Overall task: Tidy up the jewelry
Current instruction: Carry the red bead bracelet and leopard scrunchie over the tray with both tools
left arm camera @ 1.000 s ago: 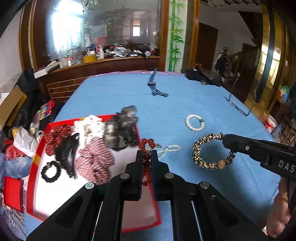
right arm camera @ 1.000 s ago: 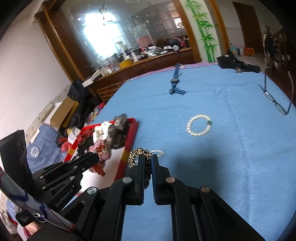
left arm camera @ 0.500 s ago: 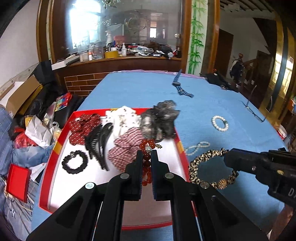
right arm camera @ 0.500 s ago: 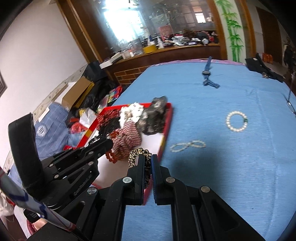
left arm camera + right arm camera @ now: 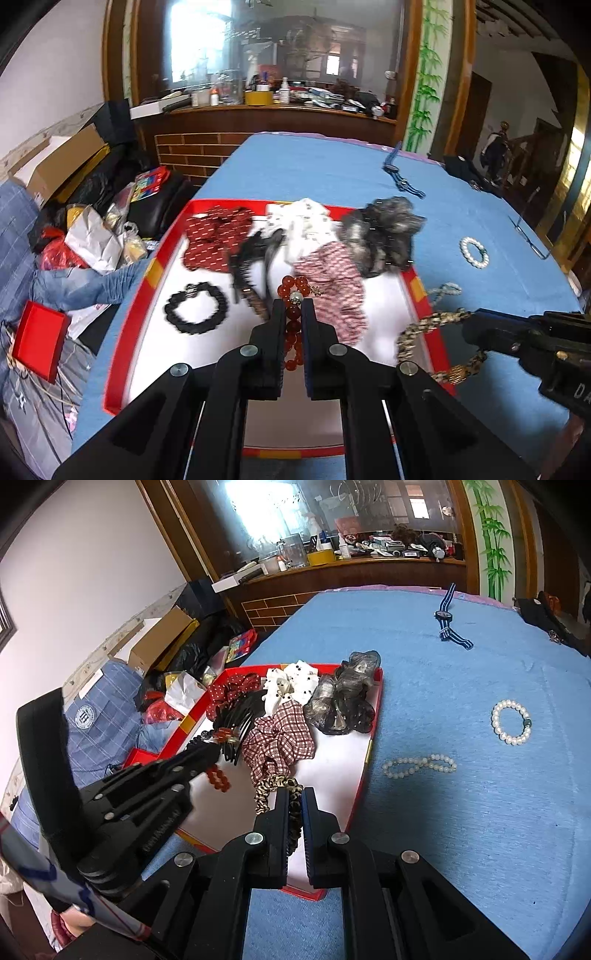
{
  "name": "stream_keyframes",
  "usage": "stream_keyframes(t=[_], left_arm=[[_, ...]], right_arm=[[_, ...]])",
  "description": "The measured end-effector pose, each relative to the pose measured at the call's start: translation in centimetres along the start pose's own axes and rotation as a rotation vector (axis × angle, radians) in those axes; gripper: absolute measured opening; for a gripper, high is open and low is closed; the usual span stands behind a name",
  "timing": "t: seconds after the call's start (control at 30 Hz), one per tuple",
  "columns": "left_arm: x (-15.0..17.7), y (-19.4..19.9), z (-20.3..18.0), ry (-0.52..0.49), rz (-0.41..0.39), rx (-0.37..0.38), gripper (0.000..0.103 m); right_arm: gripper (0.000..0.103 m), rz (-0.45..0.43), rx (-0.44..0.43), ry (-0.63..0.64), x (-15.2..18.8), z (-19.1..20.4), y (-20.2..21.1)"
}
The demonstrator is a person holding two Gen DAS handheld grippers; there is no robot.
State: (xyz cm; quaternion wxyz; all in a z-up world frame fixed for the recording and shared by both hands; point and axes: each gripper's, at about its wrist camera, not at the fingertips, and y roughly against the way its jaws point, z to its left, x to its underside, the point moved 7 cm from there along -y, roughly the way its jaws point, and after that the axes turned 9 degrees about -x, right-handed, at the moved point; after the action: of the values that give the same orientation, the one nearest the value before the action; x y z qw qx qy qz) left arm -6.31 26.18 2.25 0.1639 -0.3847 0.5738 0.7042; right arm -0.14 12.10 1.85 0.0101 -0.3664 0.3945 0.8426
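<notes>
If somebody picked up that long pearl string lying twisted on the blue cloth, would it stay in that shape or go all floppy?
Probably floppy: the pearl string lies in a loose figure-eight, which a stiff ring would not do. It would likely dangle and untwist when lifted. The small round beads look smooth, so they may slip between gripper pads, though the blue cloth should keep them from rolling far if nudged.

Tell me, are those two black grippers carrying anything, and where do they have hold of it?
Yes. The left gripper pinches a red bead bracelet across its strand. The right gripper pinches a leopard-print bracelet across its band. Both hang over the red tray.
</notes>
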Motion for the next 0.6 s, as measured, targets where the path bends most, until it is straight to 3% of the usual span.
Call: stream_keyframes(t=[0.23, 0.6], left_arm=[[0.8, -1.0, 3.0, 0.053, 0.034, -0.012, 0.007], [2.0, -2.1, 4.1, 0.069, 0.061, -0.014, 0.007]], right_arm=[[0.008, 0.018, 0.007, -0.005, 0.0, -0.1, -0.8], [0.008, 0.076, -0.021, -0.001, 1.0, 0.8, -2.8]])
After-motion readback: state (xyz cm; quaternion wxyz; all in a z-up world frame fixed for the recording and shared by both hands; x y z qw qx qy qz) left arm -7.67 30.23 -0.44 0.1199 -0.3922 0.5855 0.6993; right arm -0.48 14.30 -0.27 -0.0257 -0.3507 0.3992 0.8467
